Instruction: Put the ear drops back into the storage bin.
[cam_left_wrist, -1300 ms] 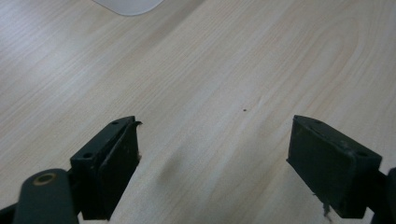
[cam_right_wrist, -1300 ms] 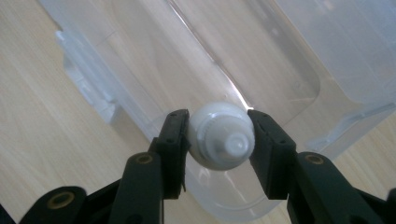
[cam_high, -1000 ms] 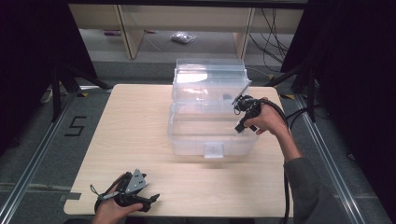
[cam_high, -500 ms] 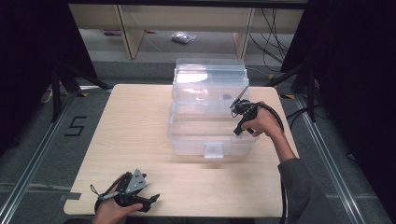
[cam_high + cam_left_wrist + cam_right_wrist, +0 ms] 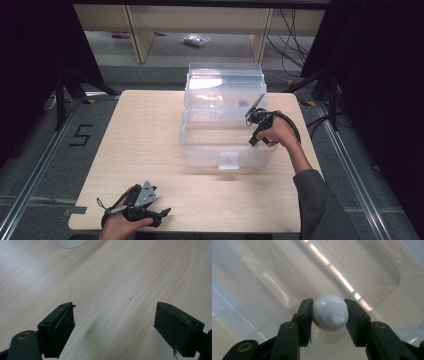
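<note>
A clear plastic storage box (image 5: 210, 150) stands at the middle of the wooden table (image 5: 140, 130), its lid (image 5: 225, 80) raised at the back. My right gripper (image 5: 248, 114) hangs over the box's right side, pointing down into it. In the right gripper view the gripper (image 5: 329, 315) is shut on a small white bottle (image 5: 330, 312), cap end toward the camera, with the box's clear floor (image 5: 362, 272) below. My left gripper (image 5: 162, 214) rests near the table's front left edge. In the left gripper view it (image 5: 115, 322) stands open over bare wood.
A box corner (image 5: 67, 242) shows at the top of the left gripper view. A latch tab (image 5: 229, 161) sits on the box's front wall. Shelving (image 5: 200, 30) stands beyond the table, and metal rails (image 5: 30, 180) run along both sides.
My right hand has sunk with the white bottle, lower over the right side of the box. The left gripper has stayed where it was.
</note>
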